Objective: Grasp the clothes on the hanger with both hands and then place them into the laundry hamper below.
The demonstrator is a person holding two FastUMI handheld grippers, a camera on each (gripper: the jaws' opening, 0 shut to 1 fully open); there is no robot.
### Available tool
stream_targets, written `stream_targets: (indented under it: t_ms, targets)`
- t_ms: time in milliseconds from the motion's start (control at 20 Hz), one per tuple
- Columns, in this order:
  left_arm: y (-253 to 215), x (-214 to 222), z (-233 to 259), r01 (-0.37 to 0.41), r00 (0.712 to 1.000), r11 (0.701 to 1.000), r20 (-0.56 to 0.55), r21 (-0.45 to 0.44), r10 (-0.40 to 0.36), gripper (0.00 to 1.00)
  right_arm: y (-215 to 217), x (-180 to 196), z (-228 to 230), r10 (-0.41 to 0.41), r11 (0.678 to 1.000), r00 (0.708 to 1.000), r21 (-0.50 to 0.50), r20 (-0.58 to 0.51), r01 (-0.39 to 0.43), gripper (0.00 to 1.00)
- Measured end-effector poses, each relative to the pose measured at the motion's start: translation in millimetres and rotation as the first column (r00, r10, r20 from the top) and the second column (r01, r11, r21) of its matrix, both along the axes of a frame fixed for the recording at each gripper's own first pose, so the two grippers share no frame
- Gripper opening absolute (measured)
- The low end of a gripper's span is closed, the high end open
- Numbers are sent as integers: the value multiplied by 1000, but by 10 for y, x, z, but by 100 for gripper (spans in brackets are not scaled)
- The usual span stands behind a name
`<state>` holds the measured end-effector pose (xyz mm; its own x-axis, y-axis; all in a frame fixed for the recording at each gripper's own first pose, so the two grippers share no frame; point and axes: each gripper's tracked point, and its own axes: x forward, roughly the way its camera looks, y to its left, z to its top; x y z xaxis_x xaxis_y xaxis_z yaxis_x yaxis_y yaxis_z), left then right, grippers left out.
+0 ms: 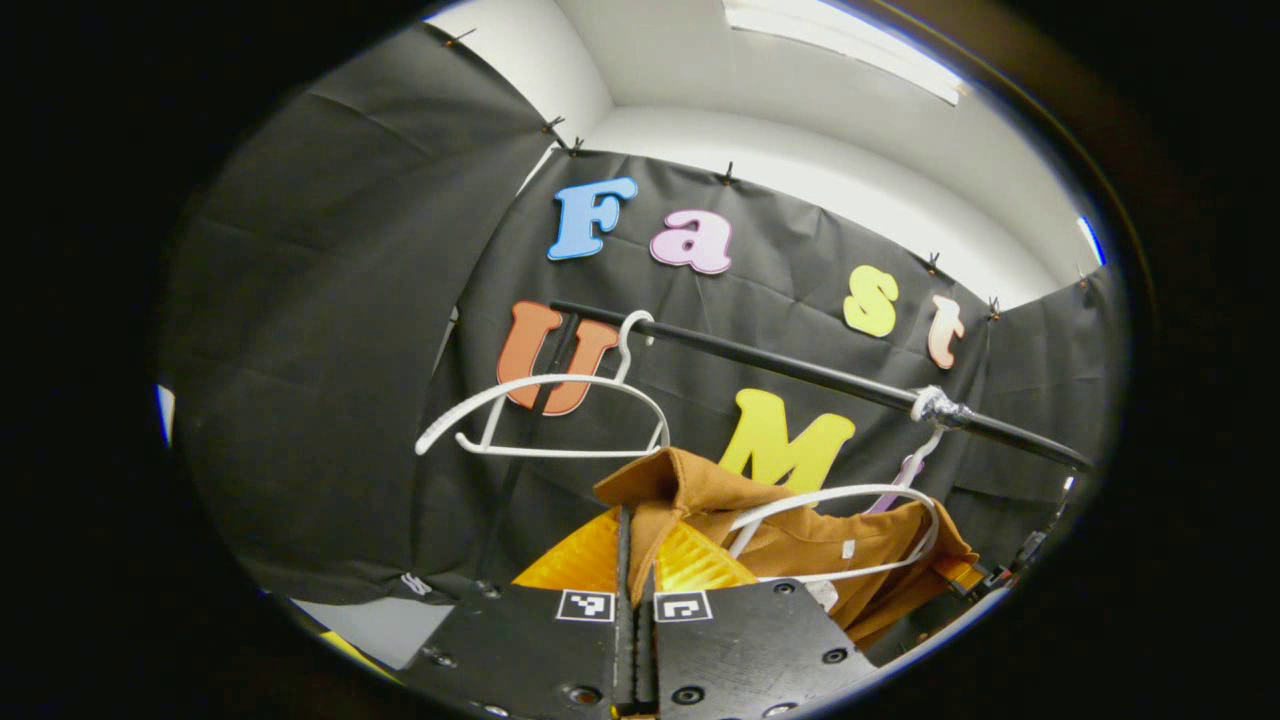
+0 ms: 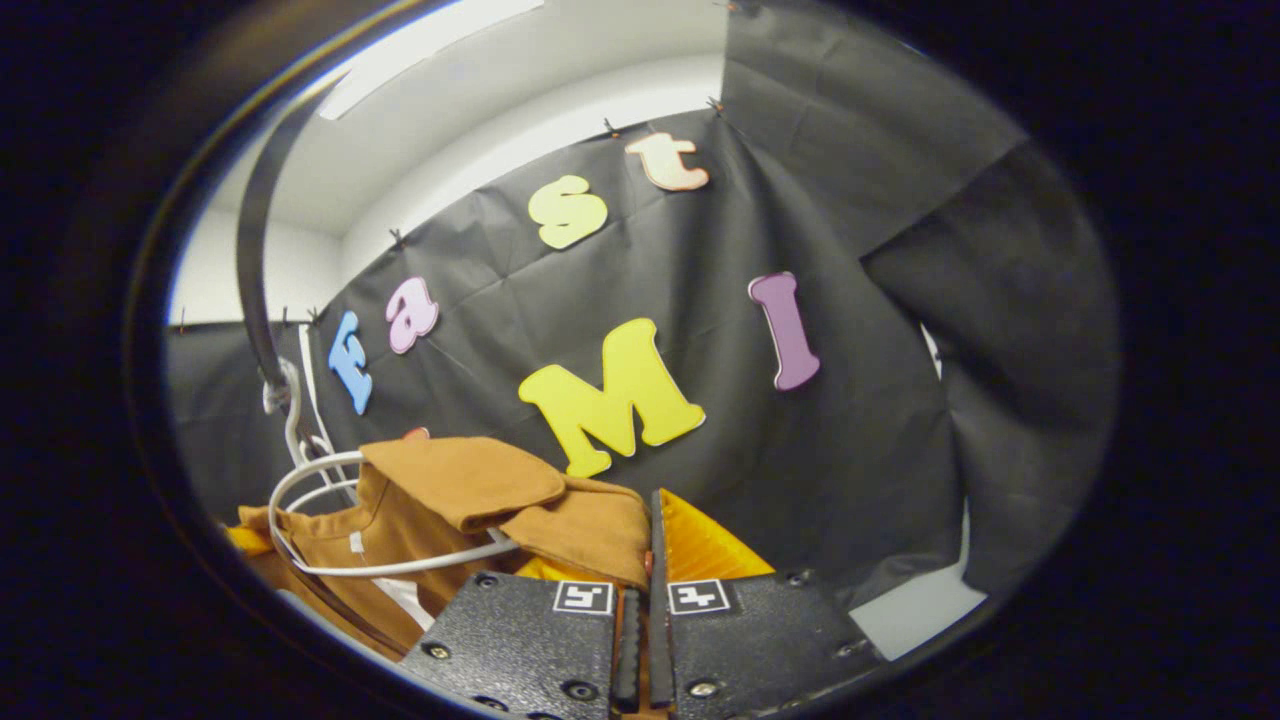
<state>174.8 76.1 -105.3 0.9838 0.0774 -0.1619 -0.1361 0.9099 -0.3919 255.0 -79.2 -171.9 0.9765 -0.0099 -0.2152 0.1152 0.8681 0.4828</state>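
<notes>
A brown shirt (image 1: 810,545) hangs on a white hanger (image 1: 850,495) from a black rod (image 1: 800,375). In the left gripper view my left gripper (image 1: 634,545) is shut, pinching the shirt's fabric near the collar between its fingers. In the right gripper view the same brown shirt (image 2: 460,485) lies to the left on its white hanger (image 2: 330,520). My right gripper (image 2: 652,540) is shut on a fold of the shirt at its near edge. The lower part of the shirt is hidden beneath both grippers.
An empty white hanger (image 1: 545,405) hangs on the rod to the left of the shirt. The black rod (image 2: 255,250) curves up the left side of the right gripper view. Black cloth walls close in behind and on both sides.
</notes>
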Motion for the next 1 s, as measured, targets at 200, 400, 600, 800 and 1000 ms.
stream_targets:
  t_ms: [200,400,600,800,1000]
  targets:
    - [135,83,37,-5,1000,1000,5,-12,5,5,-39,139,40,42,999,999,28,23,-43,7]
    - [144,148,21,32,999,998,13,-56,-31,5,-119,327,24,46,988,999,145,10,-47,7]
    - [78,200,-113,61,998,995,-13,-75,-62,1,-114,439,-208,70,982,997,179,-34,-63,6]
    - [163,214,-229,74,997,989,-23,-132,-78,5,-57,475,-322,111,975,992,199,-54,-99,5]
    - [250,132,-501,73,995,963,-44,-259,-87,5,-9,413,-567,143,977,984,175,-107,-123,6]
